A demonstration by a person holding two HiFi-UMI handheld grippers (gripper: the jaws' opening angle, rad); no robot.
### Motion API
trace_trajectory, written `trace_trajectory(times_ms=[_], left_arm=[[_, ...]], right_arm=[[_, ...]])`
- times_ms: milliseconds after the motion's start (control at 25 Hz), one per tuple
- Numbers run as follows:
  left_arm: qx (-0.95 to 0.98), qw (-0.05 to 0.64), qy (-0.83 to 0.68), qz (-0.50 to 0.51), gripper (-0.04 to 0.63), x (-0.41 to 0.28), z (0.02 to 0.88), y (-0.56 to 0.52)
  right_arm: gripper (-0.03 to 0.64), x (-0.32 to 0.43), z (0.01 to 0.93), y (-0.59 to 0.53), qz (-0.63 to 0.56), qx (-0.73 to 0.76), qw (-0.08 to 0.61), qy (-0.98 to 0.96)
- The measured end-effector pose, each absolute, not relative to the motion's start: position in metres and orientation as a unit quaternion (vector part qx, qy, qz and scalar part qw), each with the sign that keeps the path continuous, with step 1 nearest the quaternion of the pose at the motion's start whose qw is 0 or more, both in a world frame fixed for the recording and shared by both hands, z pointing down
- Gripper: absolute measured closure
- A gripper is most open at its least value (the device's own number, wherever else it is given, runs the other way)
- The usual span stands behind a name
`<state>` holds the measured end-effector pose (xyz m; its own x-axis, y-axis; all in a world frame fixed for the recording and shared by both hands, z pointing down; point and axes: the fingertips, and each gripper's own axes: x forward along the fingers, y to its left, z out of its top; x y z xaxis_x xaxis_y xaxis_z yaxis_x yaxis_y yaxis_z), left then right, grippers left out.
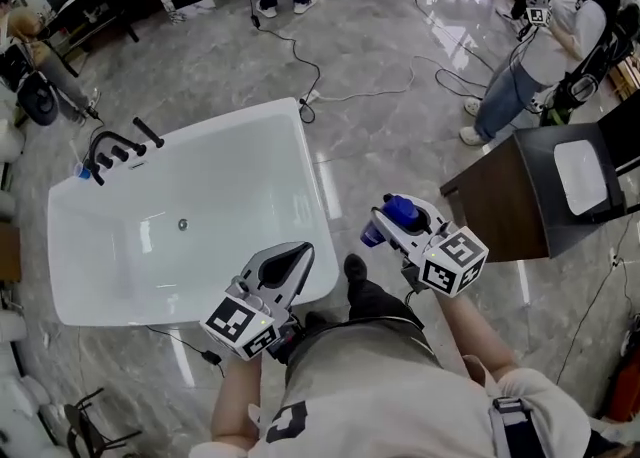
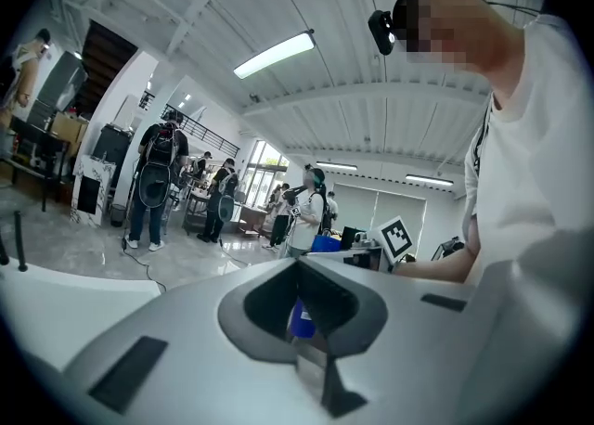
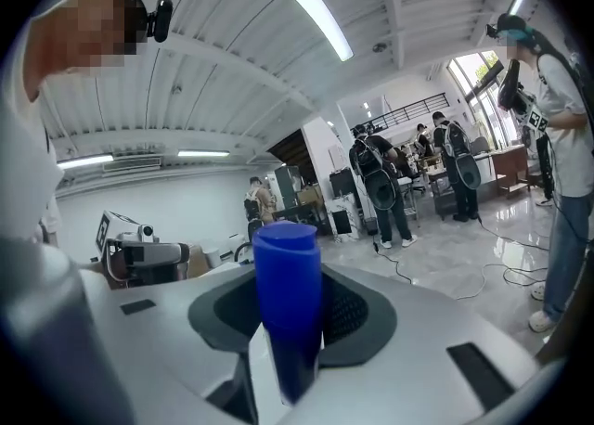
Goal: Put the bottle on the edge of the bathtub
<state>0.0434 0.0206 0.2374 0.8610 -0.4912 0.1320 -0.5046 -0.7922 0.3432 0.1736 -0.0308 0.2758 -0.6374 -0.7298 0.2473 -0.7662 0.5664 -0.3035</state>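
I keep the blue bottle (image 3: 288,293) clamped in the right gripper (image 1: 384,228), ready for the bathtub (image 1: 210,138) edge. The left gripper (image 1: 292,260) is unused, jaws together and empty.

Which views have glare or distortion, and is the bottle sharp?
Head view: light streaks glare off the glossy floor and the bathtub. Both gripper views: heavy fisheye bending, dark vignetted corners. Right gripper view: the blue bottle is close yet sharp.

place: indoor recording hall | cues: freestanding bathtub (image 1: 230,166) on polished floor (image 1: 400,146), trailing cables (image 1: 317,74), people (image 1: 548,48) wearing backpack rigs
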Motion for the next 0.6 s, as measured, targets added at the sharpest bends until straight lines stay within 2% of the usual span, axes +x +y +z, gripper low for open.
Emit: trace_trajectory(times_ms=[280,600], left_arm=[[0.933,0.205,-0.294,0.036,0.540,0.065,0.270,-0.028],[0.919,0.200,-0.338,-0.009,0.538,0.053,0.298,-0.094]], right_arm=[[0.465,0.197,0.302,-0.104,0.193,0.420,0.046,-0.886],[0.465,0.170,0.353,-0.172,0.160,0.458,0.082,-0.871]])
